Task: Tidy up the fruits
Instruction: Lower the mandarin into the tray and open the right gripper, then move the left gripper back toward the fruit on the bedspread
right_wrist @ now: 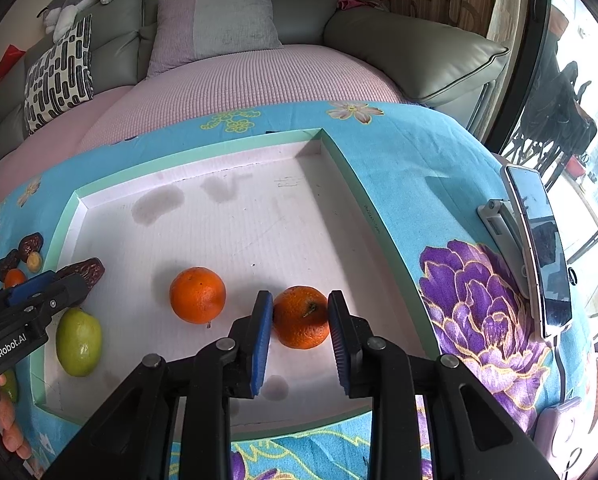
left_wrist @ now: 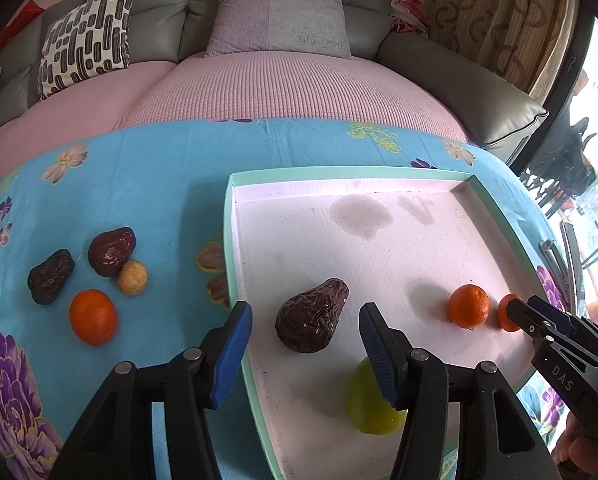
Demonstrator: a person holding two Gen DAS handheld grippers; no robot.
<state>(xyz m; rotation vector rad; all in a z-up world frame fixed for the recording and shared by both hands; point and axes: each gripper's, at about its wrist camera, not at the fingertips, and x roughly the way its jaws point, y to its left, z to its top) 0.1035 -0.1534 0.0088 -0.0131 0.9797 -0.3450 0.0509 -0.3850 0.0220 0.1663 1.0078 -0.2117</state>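
Note:
A shallow white tray (left_wrist: 235, 240) with a green rim lies on the blue flowered cloth. In it are a dark wrinkled date (left_wrist: 311, 320), a green fruit (left_wrist: 373, 404) and two oranges (left_wrist: 469, 306). My left gripper (left_wrist: 305, 354) is open just above the date, which lies free between its fingers. My right gripper (right_wrist: 299, 334) has its pads around the right orange (right_wrist: 301, 316) in the tray, touching or nearly so; the other orange (right_wrist: 197, 294) sits to its left. The date (right_wrist: 85, 272) and green fruit (right_wrist: 79, 342) also show in the right wrist view.
Left of the tray on the cloth lie two dark dates (left_wrist: 111, 252), a small tan ball (left_wrist: 133, 278) and an orange (left_wrist: 93, 316). A phone on a stand (right_wrist: 539, 248) is at the table's right edge. A sofa with cushions (left_wrist: 279, 16) is behind the table.

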